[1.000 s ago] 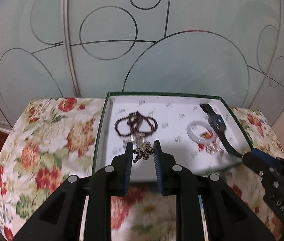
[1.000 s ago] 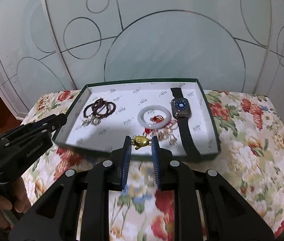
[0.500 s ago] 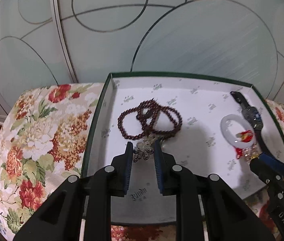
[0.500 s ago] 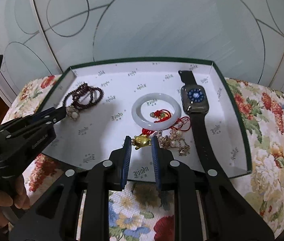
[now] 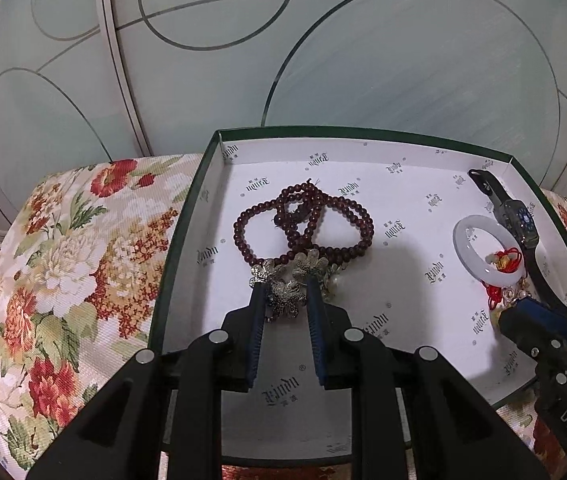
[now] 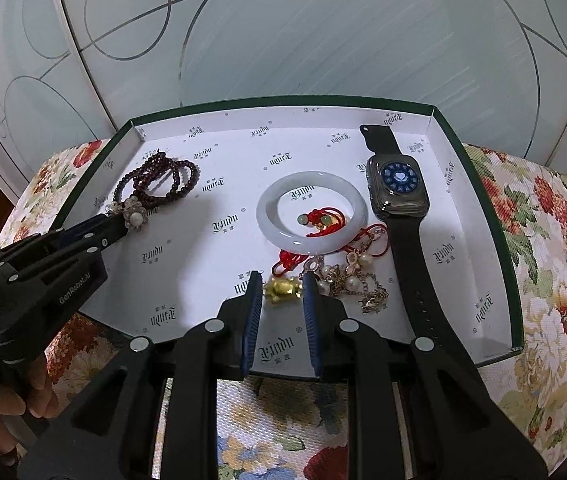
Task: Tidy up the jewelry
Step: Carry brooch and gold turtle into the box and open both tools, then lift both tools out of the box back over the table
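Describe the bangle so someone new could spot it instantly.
Look in the green-rimmed box on the floral cushion. Mid-floor, left of the black smartwatch, lies the bangle: the only plain, milky-white, solid ring, with red cord inside it.

Both tongs angle downward, left tongs and right tongs each seemingly clamped, hand gripping behind.

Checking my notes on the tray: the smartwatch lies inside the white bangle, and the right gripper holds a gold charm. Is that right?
Not quite. The smartwatch lies beside the white bangle, to its right and outside the ring; what sits inside the bangle is a red knotted cord with small beads. The right wrist view shows this. The right gripper does hold the gold charm.
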The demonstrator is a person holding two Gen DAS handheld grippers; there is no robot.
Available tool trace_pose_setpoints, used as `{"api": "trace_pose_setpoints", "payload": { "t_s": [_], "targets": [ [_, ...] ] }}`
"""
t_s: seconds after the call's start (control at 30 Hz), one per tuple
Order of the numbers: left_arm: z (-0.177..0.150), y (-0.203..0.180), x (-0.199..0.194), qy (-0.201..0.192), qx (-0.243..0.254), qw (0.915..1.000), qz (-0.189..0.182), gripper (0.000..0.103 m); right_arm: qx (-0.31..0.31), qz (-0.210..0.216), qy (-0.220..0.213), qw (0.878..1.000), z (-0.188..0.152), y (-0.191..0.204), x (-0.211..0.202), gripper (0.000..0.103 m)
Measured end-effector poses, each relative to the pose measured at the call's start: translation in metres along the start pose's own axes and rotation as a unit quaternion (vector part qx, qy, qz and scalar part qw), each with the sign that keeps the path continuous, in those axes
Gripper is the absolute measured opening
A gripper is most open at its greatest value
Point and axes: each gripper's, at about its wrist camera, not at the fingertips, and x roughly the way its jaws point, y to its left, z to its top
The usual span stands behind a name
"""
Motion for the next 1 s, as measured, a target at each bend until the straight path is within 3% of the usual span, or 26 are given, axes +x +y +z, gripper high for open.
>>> {"api": "trace_pose_setpoints", "payload": {
  "t_s": [0.23, 0.33, 0.5, 0.6, 0.63, 0.67, 1.0],
  "targets": [
    [-0.001, 0.0, 0.0, 0.001, -0.002, 1.0, -0.003, 0.023, 0.004, 0.002, -0.002, 1.0, 0.0, 0.0, -0.002, 0.023],
    [-0.001, 0.0, -0.001, 0.002, -0.003, 1.0, -0.007, 0.024, 0.006, 0.004, -0.007, 1.0, -0.001, -0.001, -0.006, 0.034],
    [-0.003, -0.004, -0.005, 0.004, -0.002, 0.9998, -0.02, 0.033, 0.01, 0.003, -0.015, 1.0, -0.001, -0.002, -0.013, 0.039],
    [-0.003, -0.008, -0.012, -0.007, 0.001, 0.9998, -0.018, 0.049, 0.014, 0.001, -0.021, 1.0, -0.002, -0.004, -0.019, 0.045],
    [-0.003, -0.008, -0.014, -0.012, 0.001, 0.9999, -0.012, 0.066, 0.014, 0.001, -0.022, 1.0, -0.002, -0.004, -0.021, 0.045],
    [-0.003, -0.008, -0.016, -0.018, -0.002, 0.9998, -0.008, 0.073, 0.015, 0.0, -0.024, 1.0, -0.001, -0.005, -0.023, 0.045],
    [-0.008, 0.006, -0.034, -0.021, -0.016, 0.9995, -0.017, 0.074, 0.027, 0.002, -0.035, 0.999, -0.009, -0.012, -0.044, 0.047]
  ]
}}
